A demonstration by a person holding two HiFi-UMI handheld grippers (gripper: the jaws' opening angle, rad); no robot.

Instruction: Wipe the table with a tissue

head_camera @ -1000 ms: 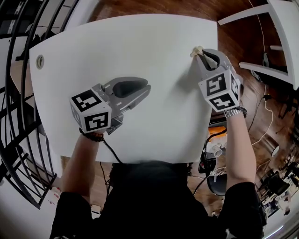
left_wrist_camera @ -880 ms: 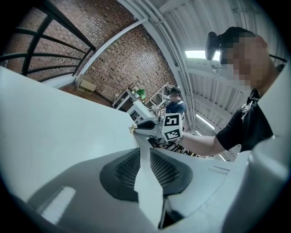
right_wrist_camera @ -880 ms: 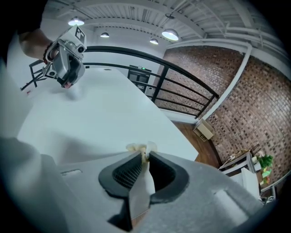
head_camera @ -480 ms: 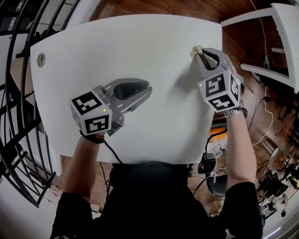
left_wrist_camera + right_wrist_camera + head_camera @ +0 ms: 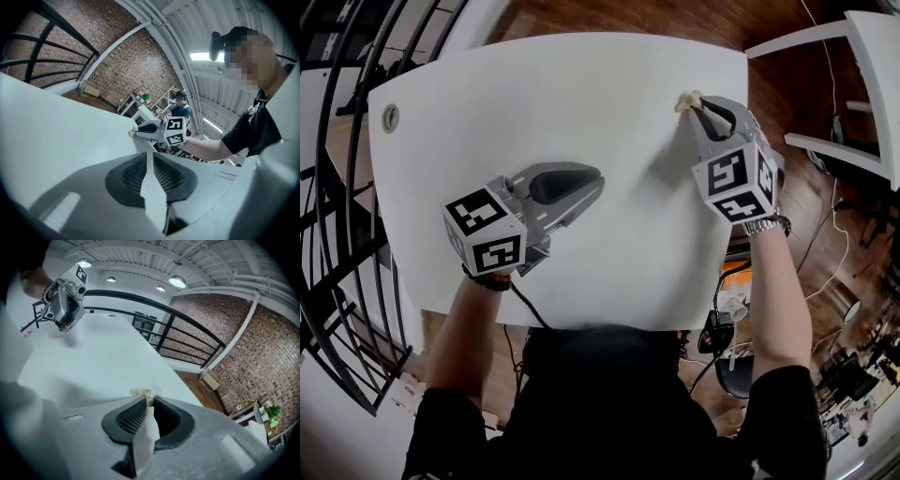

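A small crumpled cream tissue (image 5: 685,99) lies on the white table (image 5: 581,84) near its far right corner. My right gripper (image 5: 698,106) is shut on the tissue and presses it down on the tabletop. In the right gripper view the tissue (image 5: 142,392) pokes out past the tips of that gripper (image 5: 149,400). My left gripper (image 5: 598,178) rests low over the table's left middle. Its jaws are closing with nothing between them, and in the left gripper view (image 5: 149,154) they meet along a thin seam. That view also shows the right gripper (image 5: 137,134) across the table.
A round cable grommet (image 5: 390,117) sits in the table's far left corner. Black stair railing (image 5: 337,216) runs along the left side. A white chair (image 5: 862,56) stands to the right, with cables and clutter (image 5: 727,319) on the wooden floor. A person (image 5: 180,108) stands far off.
My right gripper has slid the tissue a little to the left along the table's far side. The left gripper has stayed where it was.
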